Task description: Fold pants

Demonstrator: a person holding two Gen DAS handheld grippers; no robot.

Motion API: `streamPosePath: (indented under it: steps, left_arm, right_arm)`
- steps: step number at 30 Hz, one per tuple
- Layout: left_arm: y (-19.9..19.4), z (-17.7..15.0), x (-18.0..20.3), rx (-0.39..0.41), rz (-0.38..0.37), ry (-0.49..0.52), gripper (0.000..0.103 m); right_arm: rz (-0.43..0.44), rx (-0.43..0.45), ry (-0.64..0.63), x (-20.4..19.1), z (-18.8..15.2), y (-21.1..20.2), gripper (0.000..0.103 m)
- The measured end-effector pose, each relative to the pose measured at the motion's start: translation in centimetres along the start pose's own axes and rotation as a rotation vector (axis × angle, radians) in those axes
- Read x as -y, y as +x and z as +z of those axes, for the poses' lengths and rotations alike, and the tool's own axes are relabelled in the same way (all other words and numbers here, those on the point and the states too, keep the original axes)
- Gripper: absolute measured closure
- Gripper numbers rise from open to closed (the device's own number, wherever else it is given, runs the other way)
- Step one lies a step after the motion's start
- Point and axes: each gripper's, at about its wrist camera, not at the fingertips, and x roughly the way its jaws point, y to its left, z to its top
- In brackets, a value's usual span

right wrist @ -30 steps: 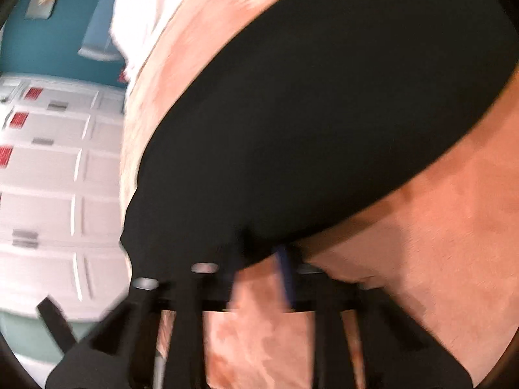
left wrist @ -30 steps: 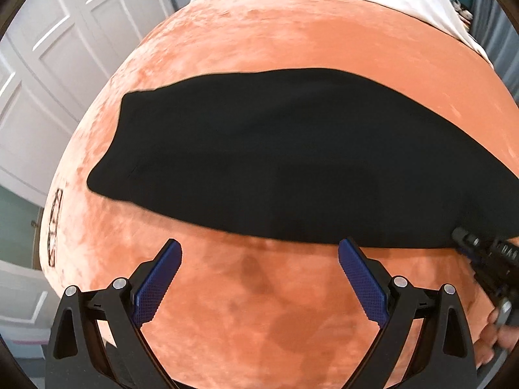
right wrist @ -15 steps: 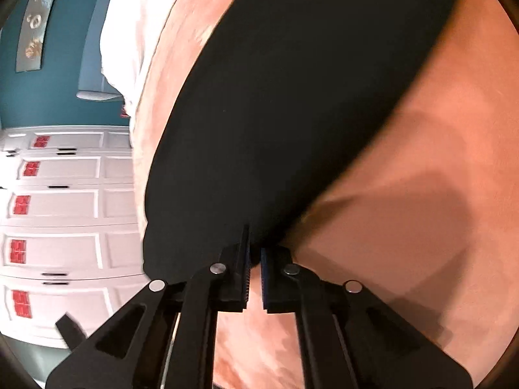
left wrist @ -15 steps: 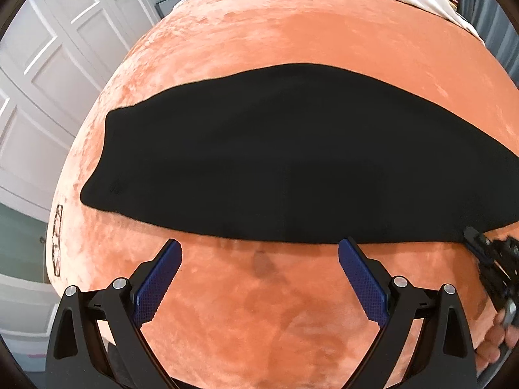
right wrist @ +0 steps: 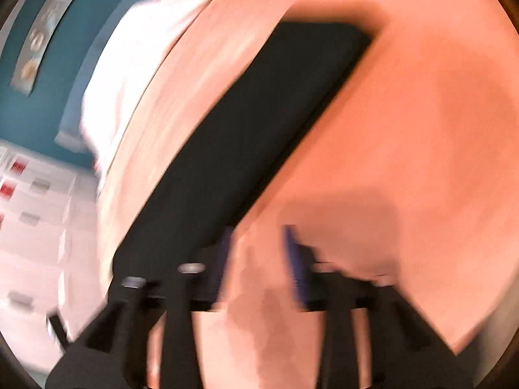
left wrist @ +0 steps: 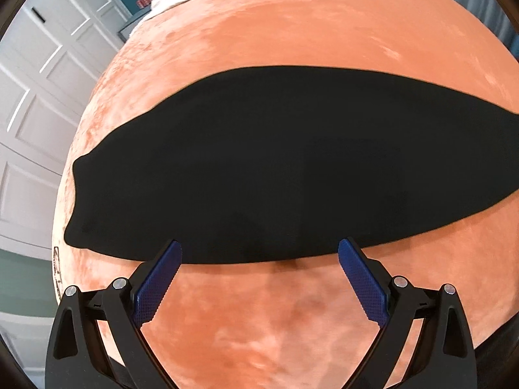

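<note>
The left wrist view looks forward and down along its open left gripper (left wrist: pixel 259 253) onto the orange blanket (left wrist: pixel 292 32), close above the near edge of the black pants (left wrist: pixel 275 168); the right wrist view, blurred, faces the same pants (right wrist: pixel 253 136) lengthwise over the same blanket (right wrist: pixel 421 113), also close.

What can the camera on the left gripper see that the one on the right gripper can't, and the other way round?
Only the left wrist view shows the left gripper, jaws wide open at the near edge of the black pants, and white panelled doors.

Only the right wrist view, which is blurred, shows the right gripper, partly open and empty, a teal wall, and one end of the pants.

Both show the pants lying flat on the orange blanket, with white bedding beyond.
</note>
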Motion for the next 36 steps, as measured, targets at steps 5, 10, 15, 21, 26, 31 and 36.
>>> streamPosePath:
  steps: [5,10,15,21,26,31,36]
  left_arm:
    - [-0.9,-0.4,2.1,-0.002,-0.008,0.011,0.008]
    - [-0.8,-0.4,3.1,-0.012,0.018,0.045,0.008]
    - [-1.0,-0.2,3.7,-0.018,0.019,0.047,0.008]
    - [-1.3,-0.2,3.6,-0.006,0.017,0.041,0.007]
    - [-1.0,-0.6,3.5,-0.013,0.017,0.043,0.007]
    - [-1.0,-1.0,3.2,-0.018,0.009,0.039,0.007]
    - [-1.5,-1.5,2.3,-0.003,0.004,0.014,0.007]
  right_arm:
    - [-0.079,0.157,0.018,5.7,9.1,-1.6,0.047]
    - [-0.094,0.154,-0.089,3.9,10.3,-0.1,0.07]
    - [-0.155,0.112,-0.176,1.8,9.6,2.8,0.086]
    - [-0.152,0.238,-0.283,-1.2,10.5,0.7,0.097]
    - [-0.198,0.151,-0.297,0.2,10.1,3.2,0.076]
    - [-0.276,0.25,-0.264,0.2,10.5,1.2,0.042]
    - [-0.151,0.098,-0.172,1.4,12.2,4.9,0.073]
